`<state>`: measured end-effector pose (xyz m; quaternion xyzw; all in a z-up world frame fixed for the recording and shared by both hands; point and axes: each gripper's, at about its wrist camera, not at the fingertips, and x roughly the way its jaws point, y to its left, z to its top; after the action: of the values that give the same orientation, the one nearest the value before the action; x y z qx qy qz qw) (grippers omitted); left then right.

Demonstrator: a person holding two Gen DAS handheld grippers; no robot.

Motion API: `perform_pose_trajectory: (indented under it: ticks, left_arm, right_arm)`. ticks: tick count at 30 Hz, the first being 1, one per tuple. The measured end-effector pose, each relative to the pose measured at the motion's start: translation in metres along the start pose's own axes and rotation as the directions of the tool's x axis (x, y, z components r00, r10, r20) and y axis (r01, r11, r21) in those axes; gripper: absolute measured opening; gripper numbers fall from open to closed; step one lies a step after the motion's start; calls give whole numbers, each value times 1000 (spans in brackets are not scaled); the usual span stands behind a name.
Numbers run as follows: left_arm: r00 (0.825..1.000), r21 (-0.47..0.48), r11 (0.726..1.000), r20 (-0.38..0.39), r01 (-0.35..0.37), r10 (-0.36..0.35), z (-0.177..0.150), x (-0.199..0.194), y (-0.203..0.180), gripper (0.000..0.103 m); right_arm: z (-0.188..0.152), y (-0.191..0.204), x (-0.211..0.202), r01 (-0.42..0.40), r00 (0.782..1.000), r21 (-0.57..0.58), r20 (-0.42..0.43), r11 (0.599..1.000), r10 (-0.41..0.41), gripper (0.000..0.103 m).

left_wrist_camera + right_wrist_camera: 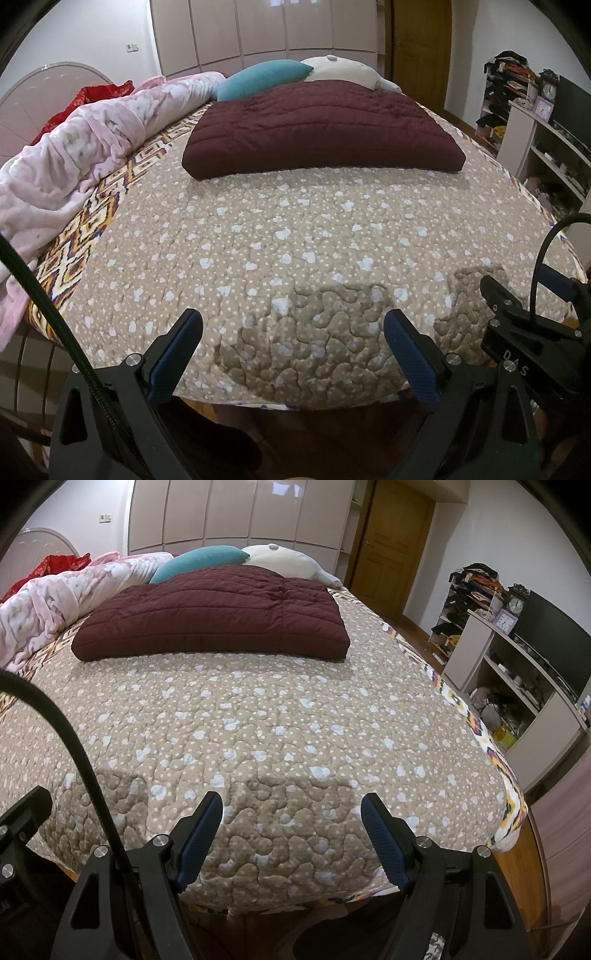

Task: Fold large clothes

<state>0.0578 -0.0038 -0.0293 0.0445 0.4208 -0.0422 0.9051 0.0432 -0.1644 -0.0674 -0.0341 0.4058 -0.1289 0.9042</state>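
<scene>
left gripper (293, 345): jaws spread wide, nothing between them. I'm holding it at the foot edge of the bed, over the beige quilted bedspread (295, 229).
right gripper (291, 827): also spread, empty. Same height, just beside the left one; its body shows at the right edge of the left view.
garment: maroon quilted jacket or padded piece (321, 129), lying as a neat rectangle on the far half of the bed, well apart from both tools. Looks already folded, my read only.
why parked here: both tools sit back at the near edge with jaws apart, so I judge this is either a ready pose or task finish.
clutter: pink fleece blanket (85, 147) bunched along the left side, teal pillow (262, 77) behind the garment.
hidden: garment's far edge, sleeves and collar not visible; can't confirm garment type. Cable (85, 746) crosses the right view's left side.
</scene>
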Motion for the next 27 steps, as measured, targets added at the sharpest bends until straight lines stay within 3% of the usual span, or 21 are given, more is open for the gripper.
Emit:
perform_pose_trajectory:
  ticks: [27]
  left_arm:
    - [999,-8,1000,-32,14,-14,-1,6,2,98]
  right_arm:
    - [0,2,0,1,1000,0,1,1000,-1,82]
